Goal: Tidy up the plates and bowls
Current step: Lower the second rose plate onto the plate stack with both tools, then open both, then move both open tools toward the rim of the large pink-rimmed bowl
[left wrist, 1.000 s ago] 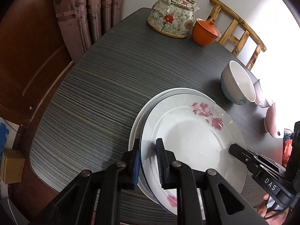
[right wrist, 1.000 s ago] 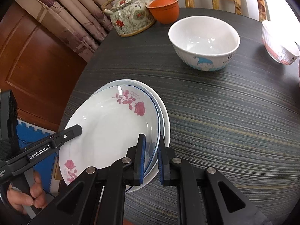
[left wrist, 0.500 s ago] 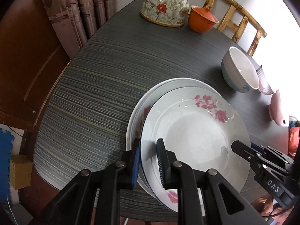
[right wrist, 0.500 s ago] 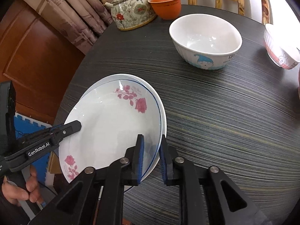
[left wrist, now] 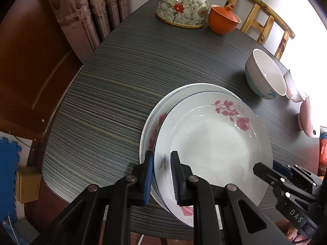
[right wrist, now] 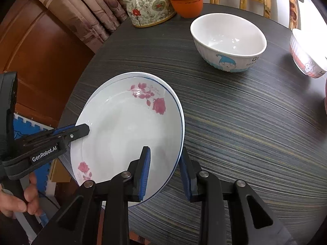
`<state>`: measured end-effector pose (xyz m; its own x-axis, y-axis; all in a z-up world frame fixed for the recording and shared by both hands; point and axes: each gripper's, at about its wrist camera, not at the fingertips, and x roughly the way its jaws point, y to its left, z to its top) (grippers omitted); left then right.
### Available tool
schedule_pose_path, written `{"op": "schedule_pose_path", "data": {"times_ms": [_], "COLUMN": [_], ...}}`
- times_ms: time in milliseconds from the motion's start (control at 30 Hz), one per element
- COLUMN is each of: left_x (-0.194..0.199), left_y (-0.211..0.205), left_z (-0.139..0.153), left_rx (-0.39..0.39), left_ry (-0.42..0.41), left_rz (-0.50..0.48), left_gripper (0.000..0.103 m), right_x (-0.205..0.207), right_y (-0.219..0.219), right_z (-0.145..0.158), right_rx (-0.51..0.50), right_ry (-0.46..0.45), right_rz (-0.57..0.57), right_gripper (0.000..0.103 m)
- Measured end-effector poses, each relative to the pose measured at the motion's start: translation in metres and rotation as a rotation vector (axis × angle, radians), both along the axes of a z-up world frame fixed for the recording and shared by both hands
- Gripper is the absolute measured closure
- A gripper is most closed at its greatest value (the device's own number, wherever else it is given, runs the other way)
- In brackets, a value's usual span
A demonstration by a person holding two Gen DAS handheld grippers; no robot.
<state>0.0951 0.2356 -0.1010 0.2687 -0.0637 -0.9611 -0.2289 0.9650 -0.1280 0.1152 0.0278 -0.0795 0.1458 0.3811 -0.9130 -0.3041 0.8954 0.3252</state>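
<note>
A white plate with red roses (left wrist: 214, 143) lies slightly off-centre on top of a stack of similar plates (left wrist: 161, 110) near the front of the dark striped table (left wrist: 122, 81). My left gripper (left wrist: 161, 175) is shut on the top plate's left rim; the right wrist view shows it pinching that rim (right wrist: 81, 129). My right gripper (right wrist: 165, 173) straddles the same plate (right wrist: 126, 126) at its right rim. Its jaws are opening, with the rim between the pads and a gap on both sides. The left wrist view shows it at lower right (left wrist: 269, 168).
A white bowl with a blue cartoon (right wrist: 229, 40) and a small pink-striped bowl (right wrist: 306, 57) stand at the right. A flowered teapot (right wrist: 147, 6) and an orange lidded cup (right wrist: 187, 2) sit at the back. A wooden chair (left wrist: 265, 20) stands behind, curtains at left.
The right gripper's jaws have parted from the plate rim they were clamped on. The left gripper keeps its grip. The top plate has settled lower onto the stack.
</note>
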Motion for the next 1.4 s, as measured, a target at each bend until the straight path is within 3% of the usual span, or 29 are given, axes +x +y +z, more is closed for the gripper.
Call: {"op": "schedule_pose_path", "data": {"times_ms": [133,267,467,733,1033,1400], "left_x": [0.0,0.0,-0.001,-0.005,0.002,0.029], "left_y": [0.001,-0.008,-0.017,-0.04,-0.097,-0.193], "left_z": [0.003,0.007,0.017,0.035,0.037,0.053], "left_rx": [0.005,0.116,0.161,0.197,0.143,-0.032], "left_ry": [-0.001,-0.005,-0.03,-0.072,-0.081,-0.105], "left_rz": [0.001,-0.032,-0.052,-0.076,-0.145,-0.212], "left_gripper": [0.086,0.086,0.085,0.061,0.061,0.061], "right_x": [-0.005,-0.007,-0.011,-0.017,-0.027,-0.035], "right_y": [-0.001,0.0,0.0,-0.007,-0.047,-0.189], "right_z": [0.001,0.001,0.003,0.008,0.014,0.018], "right_rx": [0.007,0.008,0.013,0.0,0.002,-0.049], "right_ry": [0.011,0.011,0.013,-0.005,0.003,0.006], "right_rz": [0.003,0.007,0.012,0.02,-0.021,-0.215], "right_gripper": [0.075,0.075,0.075,0.075,0.075,0.073]}}
